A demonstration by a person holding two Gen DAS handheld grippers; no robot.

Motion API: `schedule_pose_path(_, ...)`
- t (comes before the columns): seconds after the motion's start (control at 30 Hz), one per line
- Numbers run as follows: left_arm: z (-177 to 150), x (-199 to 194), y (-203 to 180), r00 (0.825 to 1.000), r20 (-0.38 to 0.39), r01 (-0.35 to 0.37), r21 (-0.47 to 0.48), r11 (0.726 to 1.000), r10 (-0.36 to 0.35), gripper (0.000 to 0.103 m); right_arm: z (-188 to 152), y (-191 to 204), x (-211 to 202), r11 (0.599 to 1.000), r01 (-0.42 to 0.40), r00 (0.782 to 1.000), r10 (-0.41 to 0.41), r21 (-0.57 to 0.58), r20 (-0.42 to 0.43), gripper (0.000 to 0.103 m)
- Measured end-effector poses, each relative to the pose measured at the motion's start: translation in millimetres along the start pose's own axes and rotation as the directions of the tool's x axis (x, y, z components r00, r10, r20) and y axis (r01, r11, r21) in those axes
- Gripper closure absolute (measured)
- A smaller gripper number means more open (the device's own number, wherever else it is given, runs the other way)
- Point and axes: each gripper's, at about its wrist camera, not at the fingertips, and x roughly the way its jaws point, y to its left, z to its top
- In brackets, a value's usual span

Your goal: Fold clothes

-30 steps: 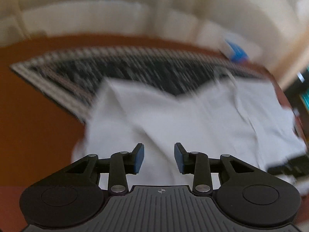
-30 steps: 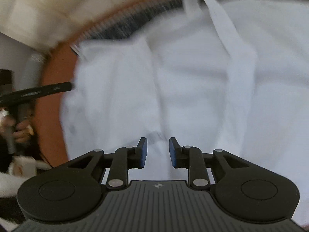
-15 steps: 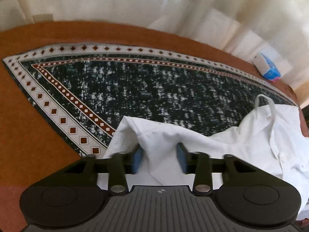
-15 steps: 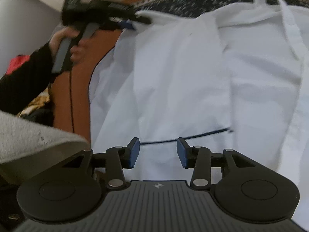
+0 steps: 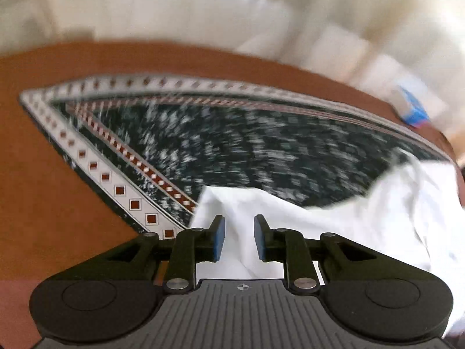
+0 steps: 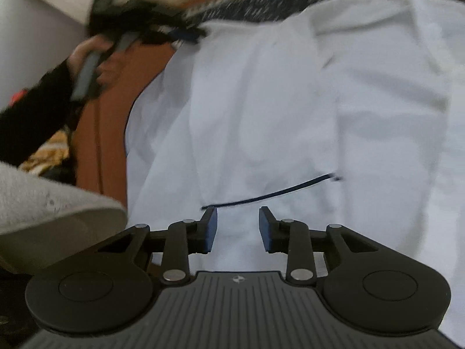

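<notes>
A white shirt (image 6: 290, 110) lies spread and creased on a dark patterned cloth (image 5: 232, 145). In the left wrist view a raised fold of the shirt (image 5: 334, 218) sits between my left gripper's (image 5: 237, 238) blue pads, which stand slightly apart around the bunched fabric. My right gripper (image 6: 237, 228) is open over the shirt's lower part, just below a thin dark line (image 6: 270, 193) on the fabric. The left gripper also shows in the right wrist view (image 6: 186, 33) at the shirt's far left corner, held by a hand.
The cloth has a white border with red diamonds (image 5: 116, 189) and lies on an orange-brown table (image 5: 43, 189). A blue and white pack (image 5: 412, 110) sits at the far right edge. A grey sleeve (image 6: 52, 203) shows at the left.
My left gripper has narrowed on the shirt's corner fold and lifted it slightly. My right gripper has opened wider and stays over the shirt's lower part.
</notes>
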Motion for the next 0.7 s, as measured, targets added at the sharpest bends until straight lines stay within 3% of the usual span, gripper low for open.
schedule_pose_path(0.1, -26, -30, -31, 0.996, -0.002, 0.088, 0.112, 0.990, -0.088, 0.056, -6, -10, 0, 0.998, 0.041, 0.999, -0.041, 0.038, 0.018, 0.067)
schedule_pose_path(0.2, -54, -34, -66, 0.984, -0.056, 0.177, 0.210, 0.961, -0.169, 0.054, -16, -18, 8, 0.994, 0.077, 0.997, -0.077, 0.072, 0.010, 0.067)
schedule_pose_path(0.27, -75, -27, -89, 0.985, -0.083, 0.171, 0.294, 0.940, -0.153, 0.052, -23, -22, 14, 0.991, 0.096, 0.995, -0.097, 0.090, 0.005, 0.068)
schedule_pose_path(0.37, -102, -2, -102, 0.990, -0.120, 0.110, 0.362, 0.926, -0.071, 0.051, -30, -21, 16, 0.989, 0.107, 0.994, -0.109, 0.103, 0.021, 0.069)
schedule_pose_path(0.57, -109, 11, -92, 0.990, -0.120, 0.111, 0.352, 0.929, -0.072, 0.050, -40, -20, 9, 0.982, 0.116, 0.992, -0.122, 0.147, 0.029, 0.058)
schedule_pose_path(0.7, -96, -14, -87, 0.987, -0.089, 0.153, 0.263, 0.953, -0.134, 0.047, -52, -11, -29, 0.972, 0.145, 0.973, -0.175, 0.186, 0.152, 0.055)
